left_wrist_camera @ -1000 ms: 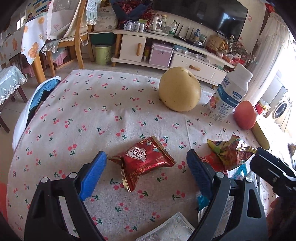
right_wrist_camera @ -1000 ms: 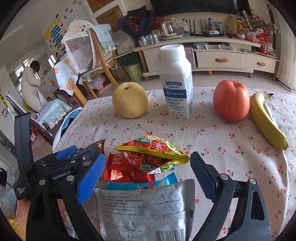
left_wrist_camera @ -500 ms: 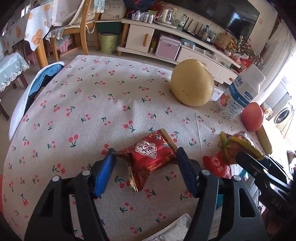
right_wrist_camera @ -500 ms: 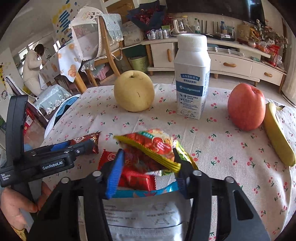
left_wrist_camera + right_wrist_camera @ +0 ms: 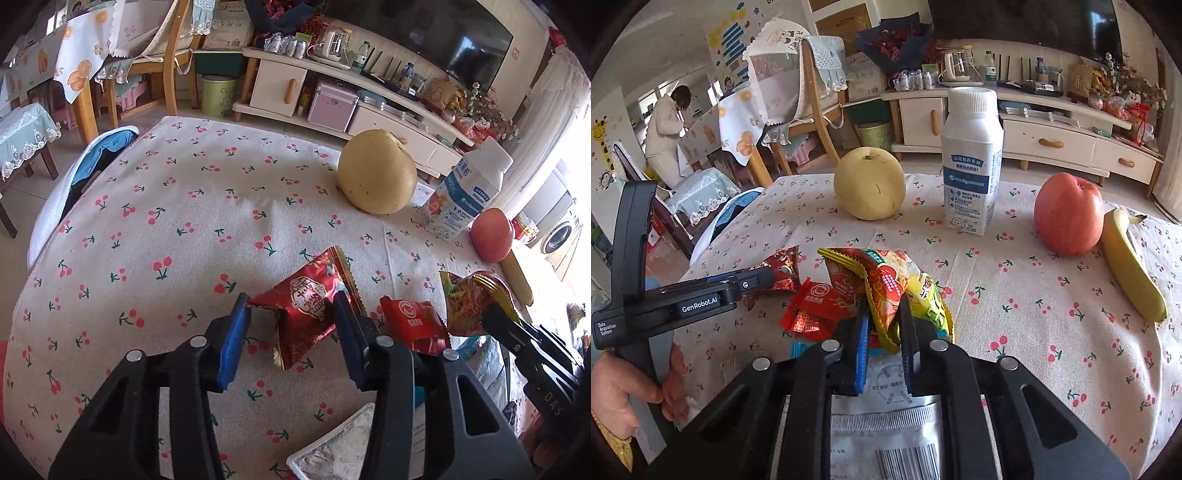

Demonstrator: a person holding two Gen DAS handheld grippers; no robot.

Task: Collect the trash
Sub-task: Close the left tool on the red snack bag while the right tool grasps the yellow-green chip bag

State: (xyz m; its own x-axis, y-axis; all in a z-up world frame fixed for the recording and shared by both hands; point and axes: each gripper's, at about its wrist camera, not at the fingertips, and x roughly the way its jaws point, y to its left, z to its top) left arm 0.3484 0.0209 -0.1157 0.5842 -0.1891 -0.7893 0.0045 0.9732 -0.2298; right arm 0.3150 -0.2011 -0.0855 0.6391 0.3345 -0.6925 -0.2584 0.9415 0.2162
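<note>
Two hand-held grippers are seen over a cherry-print tablecloth (image 5: 177, 206), and both sets of jaws have just been closing. Nearest the left gripper (image 5: 291, 314), a dark red snack wrapper (image 5: 310, 314) is caught between the blue pads, which are pressed against its two sides at a middling width; the wrapper is crumpled up off the cloth. Just to that gripper's right, a small red packet (image 5: 413, 325) is seen lying flat, and beyond it the right gripper's black fingers are seen clamped on a yellow-and-red snack bag (image 5: 469, 306). From the right gripper (image 5: 882, 325), the jaws are drawn narrow and that same yellow-and-red snack bag (image 5: 894, 280) is pinched between the pads, its crimped edge folded upward. Directly beneath this gripper a white printed pouch (image 5: 886, 417) is laid, with a blue wrapper edge (image 5: 796, 349) showing at its left. The left gripper's handle is held by a hand (image 5: 624, 384) at the lower left. Farther ahead, a yellow pear (image 5: 870, 188), an upright white milk bottle (image 5: 971, 162), a red apple (image 5: 1069, 214) and a banana (image 5: 1130, 273) touching the apple are set apart from the wrappers. Beyond the table, a person in white (image 5: 666, 136) is seen at far left.
</note>
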